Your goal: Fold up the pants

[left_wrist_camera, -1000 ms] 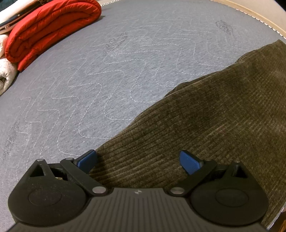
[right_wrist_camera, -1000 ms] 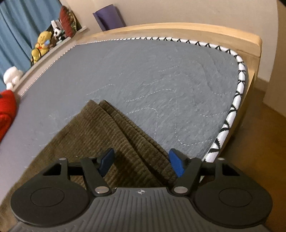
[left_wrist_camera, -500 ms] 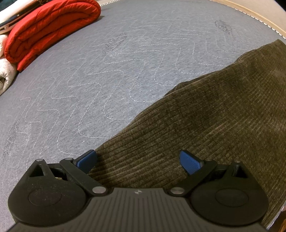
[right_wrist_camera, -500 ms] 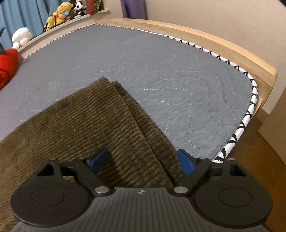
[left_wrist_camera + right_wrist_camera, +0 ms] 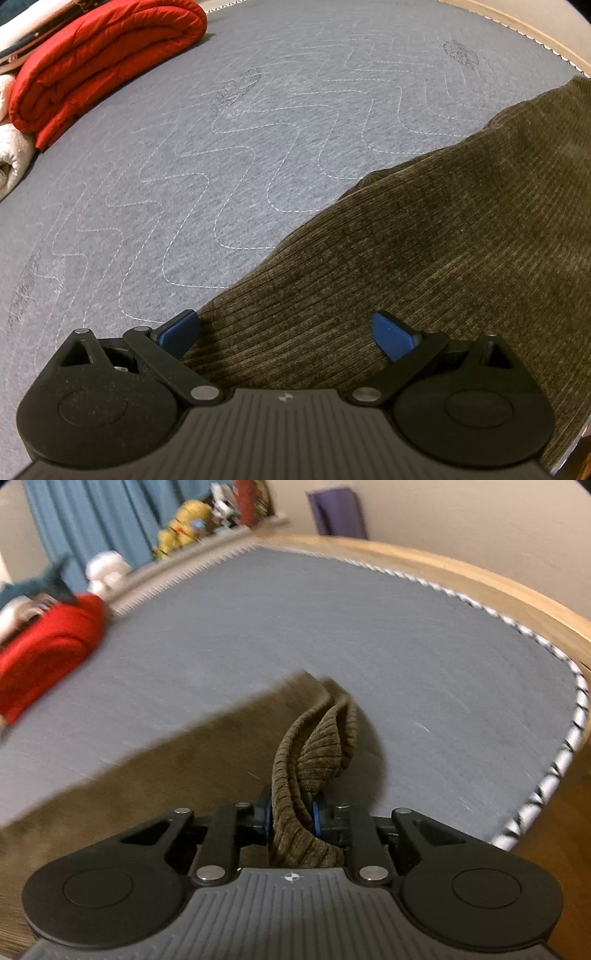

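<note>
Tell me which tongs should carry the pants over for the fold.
Right. The right tongs are shut on a bunched edge of the pants. The left tongs are open over flat cloth, holding nothing.

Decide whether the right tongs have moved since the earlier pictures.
Yes. The right tongs have shut on the pants and lifted their edge; the bed frame now sits differently in view.

Right claw pinching corduroy pants

The right claw (image 5: 291, 821) clamps a bunched fold of the olive pants (image 5: 310, 746) above the grey mattress (image 5: 369, 627); a red blanket (image 5: 44, 653) lies far left.
</note>
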The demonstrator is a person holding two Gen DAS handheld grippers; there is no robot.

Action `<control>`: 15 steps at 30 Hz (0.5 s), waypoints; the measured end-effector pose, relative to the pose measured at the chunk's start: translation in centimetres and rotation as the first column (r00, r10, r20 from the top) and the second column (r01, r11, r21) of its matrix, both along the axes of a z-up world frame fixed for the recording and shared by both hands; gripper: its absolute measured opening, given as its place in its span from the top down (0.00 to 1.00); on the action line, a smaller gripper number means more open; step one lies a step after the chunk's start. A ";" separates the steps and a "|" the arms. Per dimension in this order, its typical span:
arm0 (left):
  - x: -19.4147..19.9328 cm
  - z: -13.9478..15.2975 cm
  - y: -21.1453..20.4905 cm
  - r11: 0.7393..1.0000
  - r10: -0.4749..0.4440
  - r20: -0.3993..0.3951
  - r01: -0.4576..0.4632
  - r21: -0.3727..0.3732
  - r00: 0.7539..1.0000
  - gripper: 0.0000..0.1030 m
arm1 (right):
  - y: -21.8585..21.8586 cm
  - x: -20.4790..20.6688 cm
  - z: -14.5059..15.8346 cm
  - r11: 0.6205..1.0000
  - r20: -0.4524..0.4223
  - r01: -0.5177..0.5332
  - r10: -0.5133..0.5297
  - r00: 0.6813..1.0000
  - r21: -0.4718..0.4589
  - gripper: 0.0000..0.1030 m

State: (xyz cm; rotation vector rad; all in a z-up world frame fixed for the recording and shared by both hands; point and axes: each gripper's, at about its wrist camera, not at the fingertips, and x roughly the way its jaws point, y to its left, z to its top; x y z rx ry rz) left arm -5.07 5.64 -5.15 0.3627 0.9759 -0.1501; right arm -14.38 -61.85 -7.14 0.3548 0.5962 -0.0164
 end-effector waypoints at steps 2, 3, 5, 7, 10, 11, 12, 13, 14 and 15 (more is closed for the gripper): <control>0.0 0.0 0.0 1.000 0.003 -0.001 -0.003 -0.005 1.000 0.02 | 1.6 -0.4 2.4 0.999 0.066 -0.052 0.051 0.997 0.009 0.81; 0.1 0.1 0.0 1.000 0.005 -0.001 -0.005 -0.009 1.000 0.02 | 2.5 -0.6 3.6 0.997 0.097 -0.079 0.077 0.992 0.010 0.81; 0.0 0.2 0.1 1.000 0.010 0.002 -0.010 -0.014 1.000 0.02 | 5.6 -1.3 6.6 0.990 0.174 -0.142 0.143 0.974 -0.019 0.81; 0.0 0.5 0.3 0.999 0.027 0.020 -0.026 -0.018 0.999 0.02 | 9.3 -1.7 9.3 0.979 0.230 -0.196 0.204 0.952 -0.058 0.81; 0.1 1.5 1.3 0.996 0.083 0.074 -0.080 -0.036 0.994 0.02 | 16.5 -2.2 12.5 0.946 0.278 -0.298 0.322 0.905 -0.128 0.81; 0.1 2.0 1.8 0.993 0.106 0.092 -0.102 -0.053 0.990 0.02 | 19.8 -2.5 13.2 0.927 0.283 -0.340 0.371 0.884 -0.157 0.81; 0.1 2.4 2.3 0.990 0.126 0.107 -0.120 -0.068 0.986 0.02 | 22.2 -2.5 13.7 0.913 0.281 -0.368 0.405 0.870 -0.175 0.81; 0.1 2.7 2.8 0.988 0.143 0.119 -0.134 -0.078 0.983 0.02 | 25.0 -2.6 13.9 0.896 0.271 -0.401 0.441 0.856 -0.189 0.81; 0.0 3.0 3.2 0.985 0.162 0.131 -0.151 -0.087 0.978 0.02 | 28.1 -2.7 13.7 0.875 0.253 -0.438 0.480 0.840 -0.206 0.81; 0.0 3.3 3.8 0.981 0.183 0.141 -0.170 -0.098 0.973 0.02 | 31.0 -2.9 13.3 0.855 0.236 -0.466 0.512 0.826 -0.226 0.80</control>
